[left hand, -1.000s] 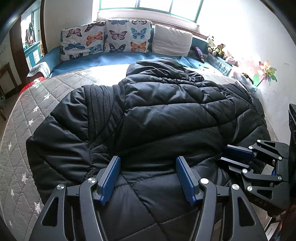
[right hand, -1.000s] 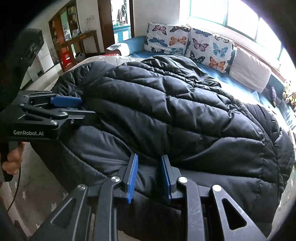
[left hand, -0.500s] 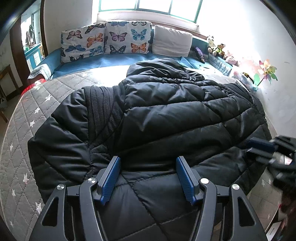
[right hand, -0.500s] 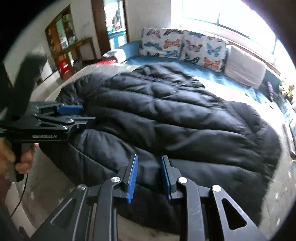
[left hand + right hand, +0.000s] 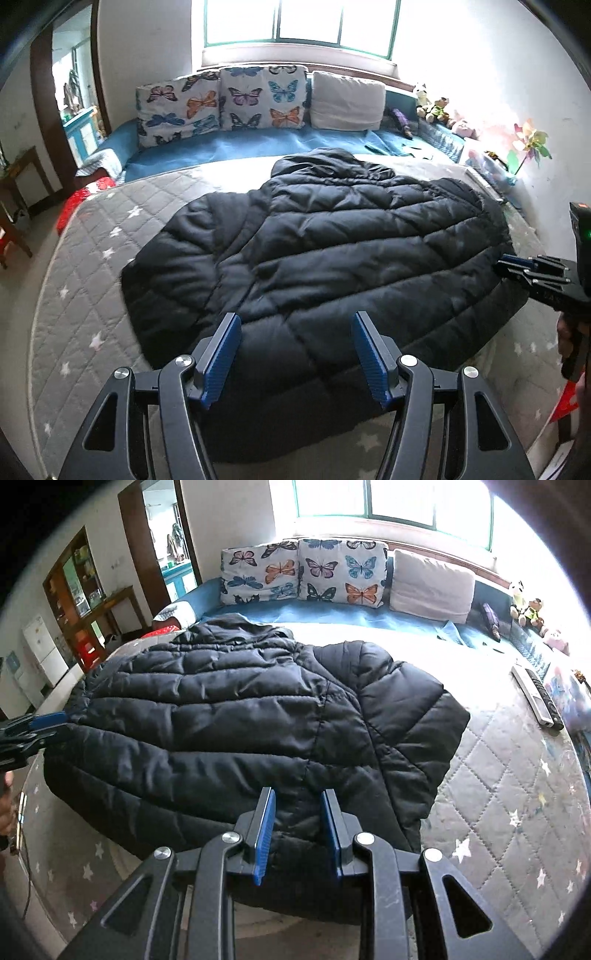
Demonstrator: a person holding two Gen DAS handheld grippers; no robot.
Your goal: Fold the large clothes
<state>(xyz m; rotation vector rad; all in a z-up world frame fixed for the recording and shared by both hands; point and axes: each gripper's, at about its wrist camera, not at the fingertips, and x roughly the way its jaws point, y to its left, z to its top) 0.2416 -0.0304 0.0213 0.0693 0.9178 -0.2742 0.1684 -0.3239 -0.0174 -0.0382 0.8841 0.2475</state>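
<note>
Lying spread across grey star-quilted bed (image 5: 85, 295): black puffer jacket (image 5: 325, 251), hood toward far butterfly pillows (image 5: 221, 103). Left gripper (image 5: 295, 354) jaws wide apart above near hem, holding nothing. Right gripper (image 5: 297, 830) jaws partly apart, hem fabric between, not visibly pinched.

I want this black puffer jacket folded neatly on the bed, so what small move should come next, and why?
Probably lower the left gripper to the black jacket's near hem and pinch it. Both the left and the right gripper are open and hold nothing, and the jacket lies spread flat on the quilted mattress.
</note>
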